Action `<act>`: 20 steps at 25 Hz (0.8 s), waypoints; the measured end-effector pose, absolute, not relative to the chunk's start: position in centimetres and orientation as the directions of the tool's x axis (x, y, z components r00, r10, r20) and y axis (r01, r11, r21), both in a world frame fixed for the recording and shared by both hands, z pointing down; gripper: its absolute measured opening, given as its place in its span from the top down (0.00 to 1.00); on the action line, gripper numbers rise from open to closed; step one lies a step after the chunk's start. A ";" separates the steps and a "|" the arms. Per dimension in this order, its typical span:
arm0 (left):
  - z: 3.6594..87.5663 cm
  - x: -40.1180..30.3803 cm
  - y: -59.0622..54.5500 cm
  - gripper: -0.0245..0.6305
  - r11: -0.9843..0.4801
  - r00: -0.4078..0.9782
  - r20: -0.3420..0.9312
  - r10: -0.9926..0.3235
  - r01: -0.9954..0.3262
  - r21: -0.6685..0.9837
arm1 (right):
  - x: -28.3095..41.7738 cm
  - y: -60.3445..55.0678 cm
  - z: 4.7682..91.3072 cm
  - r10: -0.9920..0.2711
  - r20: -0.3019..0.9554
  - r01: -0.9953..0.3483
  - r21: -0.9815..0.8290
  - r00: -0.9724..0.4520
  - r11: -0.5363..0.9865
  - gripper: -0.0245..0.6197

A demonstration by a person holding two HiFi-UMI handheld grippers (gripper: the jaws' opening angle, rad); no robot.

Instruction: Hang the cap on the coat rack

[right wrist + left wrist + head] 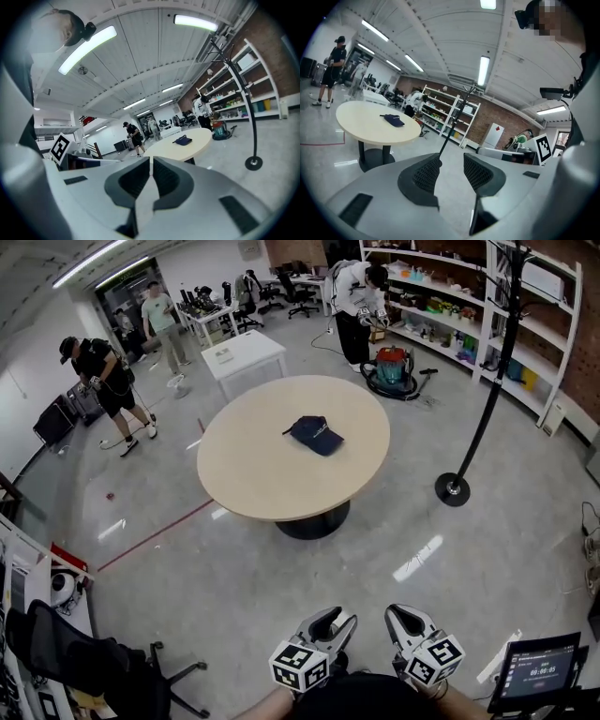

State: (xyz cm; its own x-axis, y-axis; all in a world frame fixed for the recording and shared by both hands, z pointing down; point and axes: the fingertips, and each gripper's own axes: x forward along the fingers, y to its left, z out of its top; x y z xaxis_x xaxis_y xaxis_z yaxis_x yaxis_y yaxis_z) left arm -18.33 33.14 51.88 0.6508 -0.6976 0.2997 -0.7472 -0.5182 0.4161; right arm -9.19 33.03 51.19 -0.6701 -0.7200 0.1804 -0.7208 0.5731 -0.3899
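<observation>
The left hand-held gripper has its 2 jaws apart with nothing between them; through the gap only the grey floor shows. The right hand-held gripper has its 2 jaws closed together and holds nothing. In the head view both sit side by side at the bottom edge, close to the person's body, each with its marker cube toward the camera and its jaws pointing ahead at the room.

Ahead of them, well apart, stands a round beige table on a dark pedestal base. The dark blue cap lies on the tabletop near its middle, alone there. To the right of the table, on the floor, stands the black coat rack: a thin pole on a round disc foot, with its hooks up in front of the white shelving. The cap and the coat rack are well apart.

A small screen shows at the lower right, a black office chair at the lower left. Beyond the table are a red and teal vacuum cleaner, a small white table and 3 people standing.
</observation>
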 end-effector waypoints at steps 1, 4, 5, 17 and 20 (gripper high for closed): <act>51.8 -18.7 32.1 0.70 -0.522 0.655 0.297 -0.695 -0.744 0.418 | -9.5 32.2 51.2 -0.724 0.183 -0.725 -0.390 -0.665 0.568 0.95; 51.8 -20.0 29.3 0.70 -0.531 0.665 0.290 -0.688 -0.734 0.423 | -10.9 29.6 51.3 -0.730 0.188 -0.733 -0.387 -0.657 0.560 0.95; 51.9 -20.4 28.4 0.70 -0.534 0.669 0.289 -0.685 -0.730 0.425 | -11.5 28.8 51.4 -0.731 0.190 -0.734 -0.385 -0.656 0.559 0.95; 54.0 -25.9 20.9 0.70 -0.530 0.700 0.256 -0.667 -0.687 0.498 | -17.5 22.1 52.5 -0.723 0.273 -0.767 -0.338 -0.635 0.546 0.95; 53.9 -27.2 20.2 0.70 -0.515 0.699 0.257 -0.667 -0.683 0.518 | -18.7 21.5 52.1 -0.714 0.296 -0.770 -0.331 -0.634 0.546 0.95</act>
